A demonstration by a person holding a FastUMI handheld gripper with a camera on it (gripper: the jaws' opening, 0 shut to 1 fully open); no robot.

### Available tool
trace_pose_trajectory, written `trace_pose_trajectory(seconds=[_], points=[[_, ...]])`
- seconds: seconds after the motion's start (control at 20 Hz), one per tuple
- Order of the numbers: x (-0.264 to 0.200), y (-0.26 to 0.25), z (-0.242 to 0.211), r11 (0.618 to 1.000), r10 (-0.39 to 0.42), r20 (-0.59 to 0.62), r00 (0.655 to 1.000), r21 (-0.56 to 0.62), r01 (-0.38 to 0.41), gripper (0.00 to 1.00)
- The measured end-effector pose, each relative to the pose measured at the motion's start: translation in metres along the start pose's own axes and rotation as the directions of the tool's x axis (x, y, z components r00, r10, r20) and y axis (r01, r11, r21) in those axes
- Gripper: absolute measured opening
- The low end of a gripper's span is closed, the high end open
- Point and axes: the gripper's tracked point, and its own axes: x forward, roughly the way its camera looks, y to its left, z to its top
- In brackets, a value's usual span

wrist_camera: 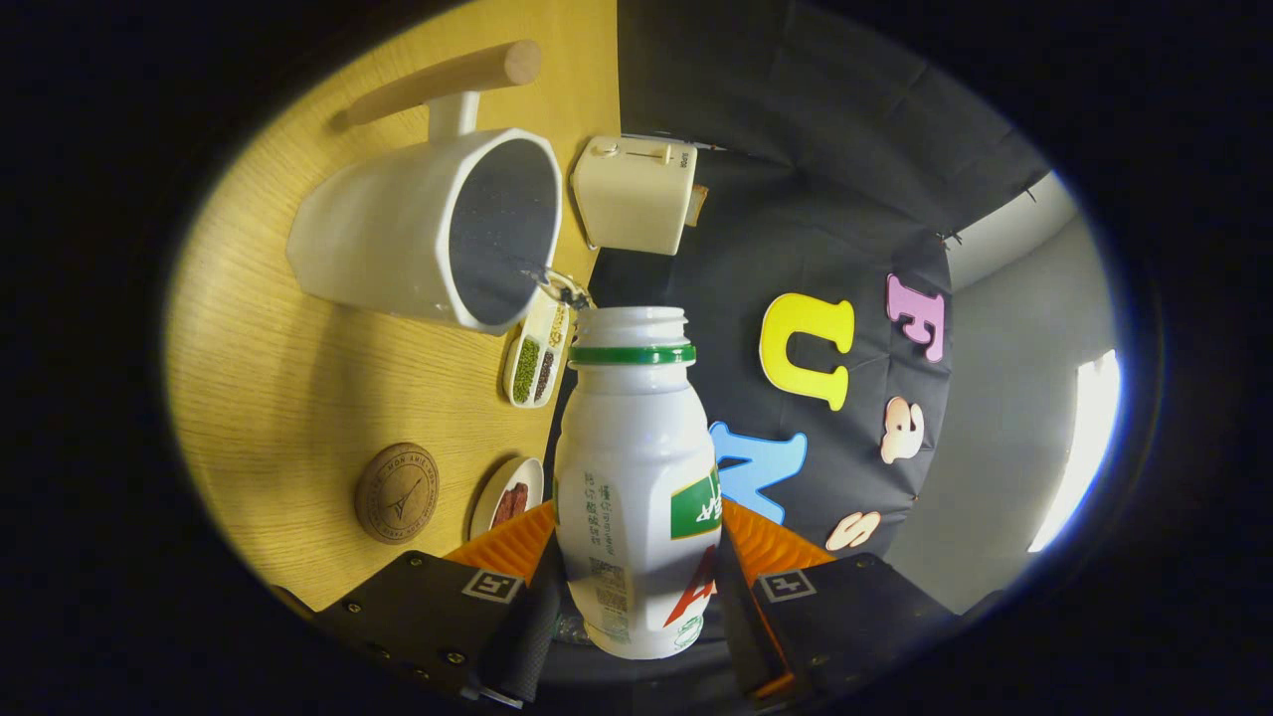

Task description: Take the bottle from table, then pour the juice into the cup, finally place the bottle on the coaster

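Note:
My gripper (636,567) is shut on a white plastic bottle (636,467) with a green neck ring and no cap. The view is rolled to the side, so the bottle is tipped over. Its open mouth points at the rim of a white cup (418,229) with a dark inside and a wooden handle. A thin clear stream (557,283) runs from the bottle's mouth toward the cup's rim. A round wooden coaster (397,493) lies on the wooden table (269,398), beside my left finger and apart from the cup.
A cream toaster (636,194) stands beyond the cup at the table's far edge. A narrow divided dish (537,358) with green and dark bits lies just past the bottle's mouth. A small plate (507,494) with dark red pieces sits next to the coaster.

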Motion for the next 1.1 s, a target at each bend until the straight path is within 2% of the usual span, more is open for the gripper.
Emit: trace_pose_trajectory(seconds=[1.1], points=[[-0.005, -0.013, 0.009, 0.989, -0.047, 0.01, 0.999, -0.142, 0.048, 0.71]])
